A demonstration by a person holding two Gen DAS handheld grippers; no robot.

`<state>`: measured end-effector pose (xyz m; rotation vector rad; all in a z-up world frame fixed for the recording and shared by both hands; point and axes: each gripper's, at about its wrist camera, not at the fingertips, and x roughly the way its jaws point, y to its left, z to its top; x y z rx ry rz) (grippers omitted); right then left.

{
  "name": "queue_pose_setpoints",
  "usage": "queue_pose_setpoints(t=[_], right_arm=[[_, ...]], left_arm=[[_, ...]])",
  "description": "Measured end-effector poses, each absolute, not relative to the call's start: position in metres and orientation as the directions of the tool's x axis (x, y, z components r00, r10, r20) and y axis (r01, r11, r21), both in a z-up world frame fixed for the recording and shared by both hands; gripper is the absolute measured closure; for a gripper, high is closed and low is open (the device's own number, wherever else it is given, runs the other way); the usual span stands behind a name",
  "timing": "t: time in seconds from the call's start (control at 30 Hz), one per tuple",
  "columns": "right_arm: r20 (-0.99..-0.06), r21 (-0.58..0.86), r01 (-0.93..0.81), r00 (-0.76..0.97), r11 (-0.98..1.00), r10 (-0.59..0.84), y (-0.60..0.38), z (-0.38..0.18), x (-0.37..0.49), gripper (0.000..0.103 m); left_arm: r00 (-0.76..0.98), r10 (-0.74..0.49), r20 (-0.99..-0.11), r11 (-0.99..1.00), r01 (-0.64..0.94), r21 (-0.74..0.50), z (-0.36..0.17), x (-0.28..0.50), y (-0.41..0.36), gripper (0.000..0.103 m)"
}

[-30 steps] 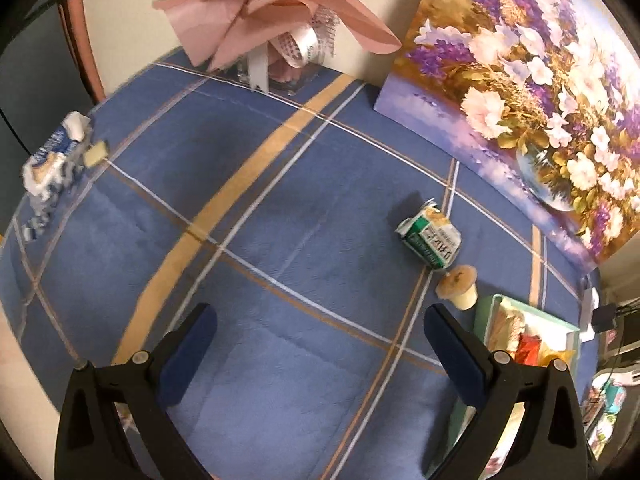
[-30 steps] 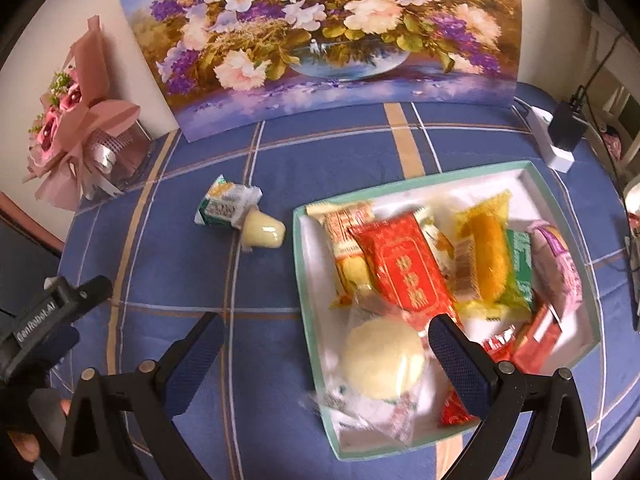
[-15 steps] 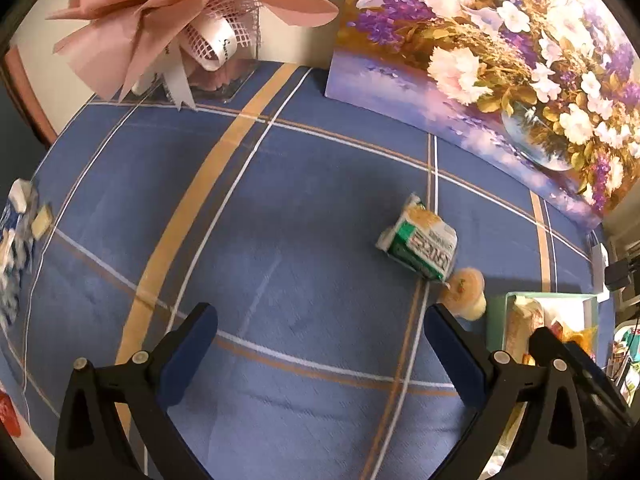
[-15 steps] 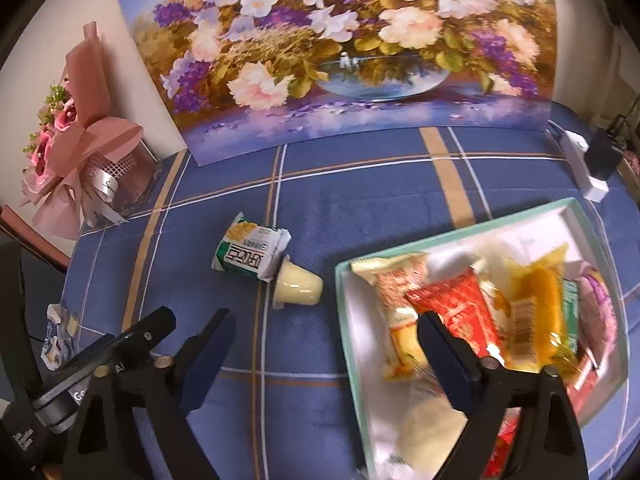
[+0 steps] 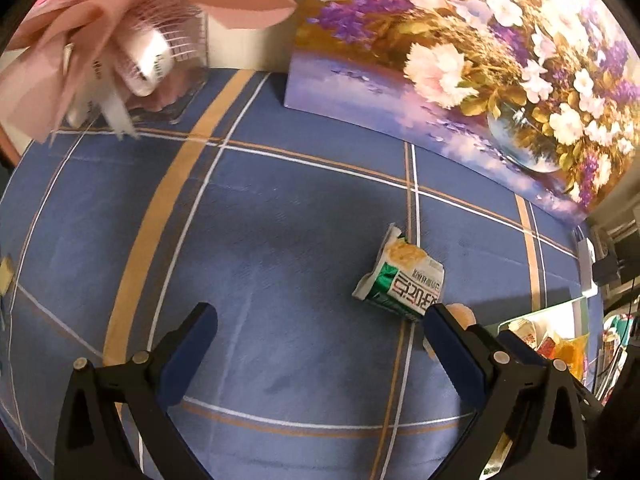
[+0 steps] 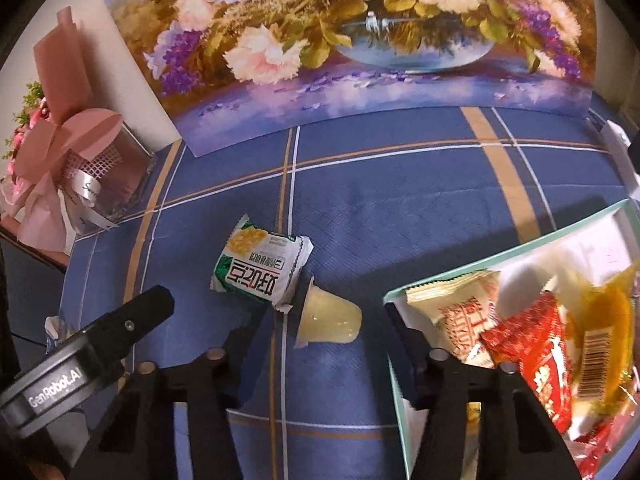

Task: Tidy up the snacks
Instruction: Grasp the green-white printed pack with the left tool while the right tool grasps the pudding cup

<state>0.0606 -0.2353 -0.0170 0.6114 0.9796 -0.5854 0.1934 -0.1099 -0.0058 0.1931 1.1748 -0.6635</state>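
Blue plaid cloth (image 6: 400, 216) covers the table. Right claw (image 6: 320, 326) is closing, its jaws flanking the jelly cup (image 6: 328, 318) without touching it; packet (image 6: 260, 266) just beyond, tray (image 6: 400, 380) to its right. Left claw (image 5: 320, 320) gapes wide, empty.

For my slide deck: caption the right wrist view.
Right gripper closing around a jelly cup beside a green snack packet, near the snack tray.
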Motion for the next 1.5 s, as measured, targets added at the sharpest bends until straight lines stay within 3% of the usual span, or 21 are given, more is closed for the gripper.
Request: queue_pose_setpoints(t=[0.27,0.57,0.67,0.83,0.87,1.07,1.5], right_arm=[[-0.893,0.186,0.703,0.412,0.687,-0.18,-0.24,-0.033,0.069,0.06],[-0.896,0.158,0.693,0.4,0.703,-0.193,-0.236,-0.035,0.074,0.061],[-0.895,0.162,0.692,0.403,0.704,-0.19,-0.236,-0.035,0.074,0.061],[-0.895,0.161,0.687,0.404,0.708,-0.189,-0.237,-0.035,0.074,0.061],[-0.895,0.163,0.687,0.406,0.709,-0.188,-0.237,-0.034,0.074,0.061],[-0.895,0.166,0.686,0.407,0.708,-0.185,-0.238,-0.033,0.073,0.062],[-0.903,0.173,0.68,0.398,0.712,-0.161,-0.236,-0.037,0.077,0.061]], left_arm=[[0.16,-0.411,-0.898,0.767,0.592,-0.246,-0.027,0.195,-0.13,0.002],[0.105,-0.409,-0.907,0.726,0.639,-0.253,-0.04,0.191,-0.164,0.004],[0.088,-0.395,-0.914,0.715,0.655,-0.245,-0.046,0.189,-0.175,0.016],[0.067,-0.38,-0.923,0.698,0.675,-0.239,-0.053,0.184,-0.189,0.019],[0.066,-0.378,-0.923,0.697,0.677,-0.237,-0.055,0.184,-0.191,0.026],[0.069,-0.394,-0.917,0.698,0.671,-0.25,-0.054,0.185,-0.187,0.041],[0.063,-0.355,-0.933,0.785,0.561,-0.262,-0.059,0.21,-0.121,0.042]])
